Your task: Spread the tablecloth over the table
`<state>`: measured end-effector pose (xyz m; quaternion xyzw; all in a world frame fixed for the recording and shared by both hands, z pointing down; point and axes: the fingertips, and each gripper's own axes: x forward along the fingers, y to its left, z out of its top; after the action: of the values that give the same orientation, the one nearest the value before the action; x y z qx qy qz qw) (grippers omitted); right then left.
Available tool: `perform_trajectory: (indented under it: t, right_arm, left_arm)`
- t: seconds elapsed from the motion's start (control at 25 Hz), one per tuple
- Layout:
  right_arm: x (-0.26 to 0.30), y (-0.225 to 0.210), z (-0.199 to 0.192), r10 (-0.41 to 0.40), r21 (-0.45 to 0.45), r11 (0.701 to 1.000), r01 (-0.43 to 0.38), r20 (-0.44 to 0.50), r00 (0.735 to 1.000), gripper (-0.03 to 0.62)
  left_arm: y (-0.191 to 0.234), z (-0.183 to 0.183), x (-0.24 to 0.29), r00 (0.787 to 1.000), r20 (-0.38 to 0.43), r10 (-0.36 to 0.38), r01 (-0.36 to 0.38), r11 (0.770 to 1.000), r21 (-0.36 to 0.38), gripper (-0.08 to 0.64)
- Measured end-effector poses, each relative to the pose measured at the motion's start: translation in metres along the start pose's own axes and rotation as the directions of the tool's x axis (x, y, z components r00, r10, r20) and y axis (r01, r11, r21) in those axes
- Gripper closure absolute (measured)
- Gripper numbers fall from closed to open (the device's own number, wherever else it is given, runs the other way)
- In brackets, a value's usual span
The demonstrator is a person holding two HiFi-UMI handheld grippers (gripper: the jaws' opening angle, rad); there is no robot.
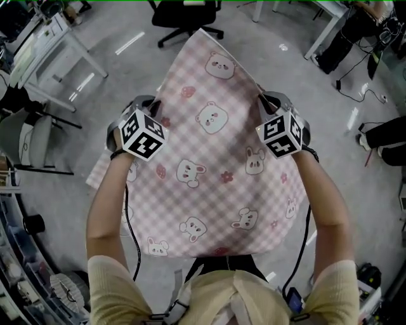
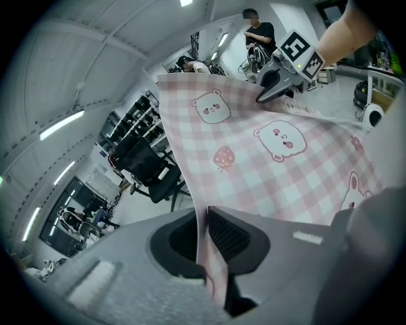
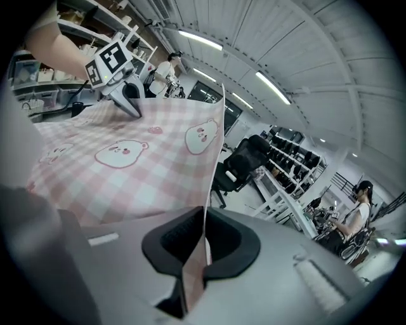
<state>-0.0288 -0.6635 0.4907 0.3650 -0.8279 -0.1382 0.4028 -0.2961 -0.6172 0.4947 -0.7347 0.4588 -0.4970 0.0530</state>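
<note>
A pink checked tablecloth [image 1: 216, 165] printed with bears, rabbits and strawberries hangs stretched in the air in front of me, between both grippers. My left gripper [image 1: 144, 105] is shut on its left edge, and the left gripper view shows the cloth [image 2: 273, 165] pinched between the jaws [image 2: 206, 216]. My right gripper [image 1: 269, 101] is shut on the right edge, with the fabric [image 3: 127, 165] running down between its jaws [image 3: 204, 219]. Each gripper view shows the other gripper across the cloth. The far corner points away from me. What lies under the cloth is hidden.
A black office chair [image 1: 187, 16] stands on the grey floor beyond the cloth. A white table [image 1: 51, 51] and a grey chair [image 1: 32, 136] are at the left. Cables and dark gear [image 1: 355, 38] sit at the right. A person [image 2: 257, 35] is far off.
</note>
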Motion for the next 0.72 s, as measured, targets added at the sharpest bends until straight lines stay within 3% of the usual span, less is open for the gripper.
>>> perform_trajectory:
  t: [0.36, 0.72]
  right_arm:
    - [0.022, 0.008, -0.016, 0.014, 0.059, 0.998, -0.010, -0.071, 0.997, 0.568]
    - [0.030, 0.015, -0.030, 0.008, 0.099, 0.995, 0.003, -0.105, 0.994, 0.560]
  left_arm:
    - [-0.009, -0.013, 0.030, 0.997, -0.028, -0.068, 0.068, 0.998, -0.013, 0.517]
    - [-0.019, -0.021, 0.047, 0.997, -0.043, -0.061, 0.061, 0.998, 0.002, 0.503]
